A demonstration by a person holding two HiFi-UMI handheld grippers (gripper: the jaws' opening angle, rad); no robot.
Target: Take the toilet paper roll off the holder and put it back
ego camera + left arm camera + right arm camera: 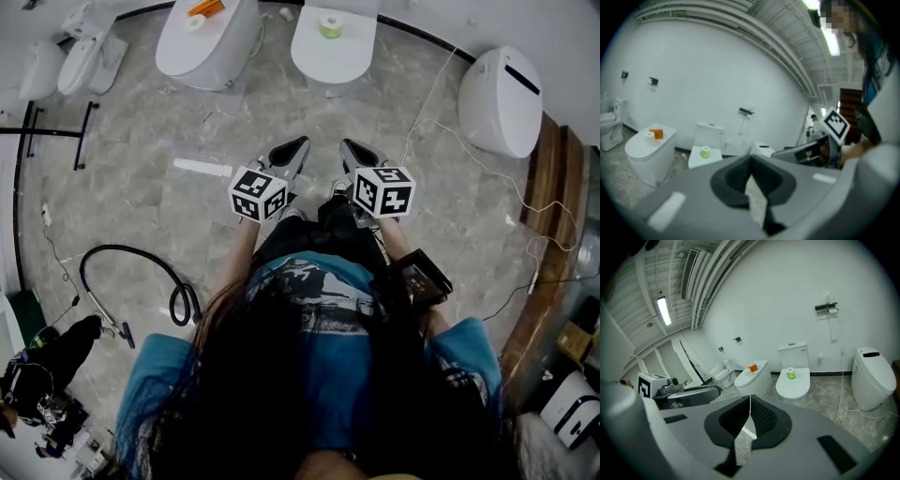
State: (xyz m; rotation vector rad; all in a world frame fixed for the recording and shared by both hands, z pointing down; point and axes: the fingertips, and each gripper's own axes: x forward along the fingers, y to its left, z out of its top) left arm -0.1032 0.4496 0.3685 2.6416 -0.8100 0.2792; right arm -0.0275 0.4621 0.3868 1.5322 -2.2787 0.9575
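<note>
The person, in a blue printed shirt, is holding both tools out in front of the body, side by side and just apart. The left gripper is pressing its jaws fully together with nothing between them. The right gripper is doing the same, narrow and empty. In each gripper view the 2 dark pads are meeting at the tip. The 2 marker cubes, left and right, are sitting at the near ends of the tools.

Under the tools the marble floor is spreading out. A black hose is looping on it near its left edge, and a thin white cable is trailing across its right side.

Beyond the tips, the toilet straight ahead is standing with its lid shut. The toilet paper roll, greenish, is standing upright on that lid close to its back edge, by the cistern and well apart from both tools. To its left, an oval toilet is carrying a small white roll and an orange box at its far edge. A rounded white toilet is standing to the right.

Farthest off, the holder is sitting on the white wall above and right of the cistern, with a white strip hanging under it. Whether a roll is sitting on it cannot be made out.
</note>
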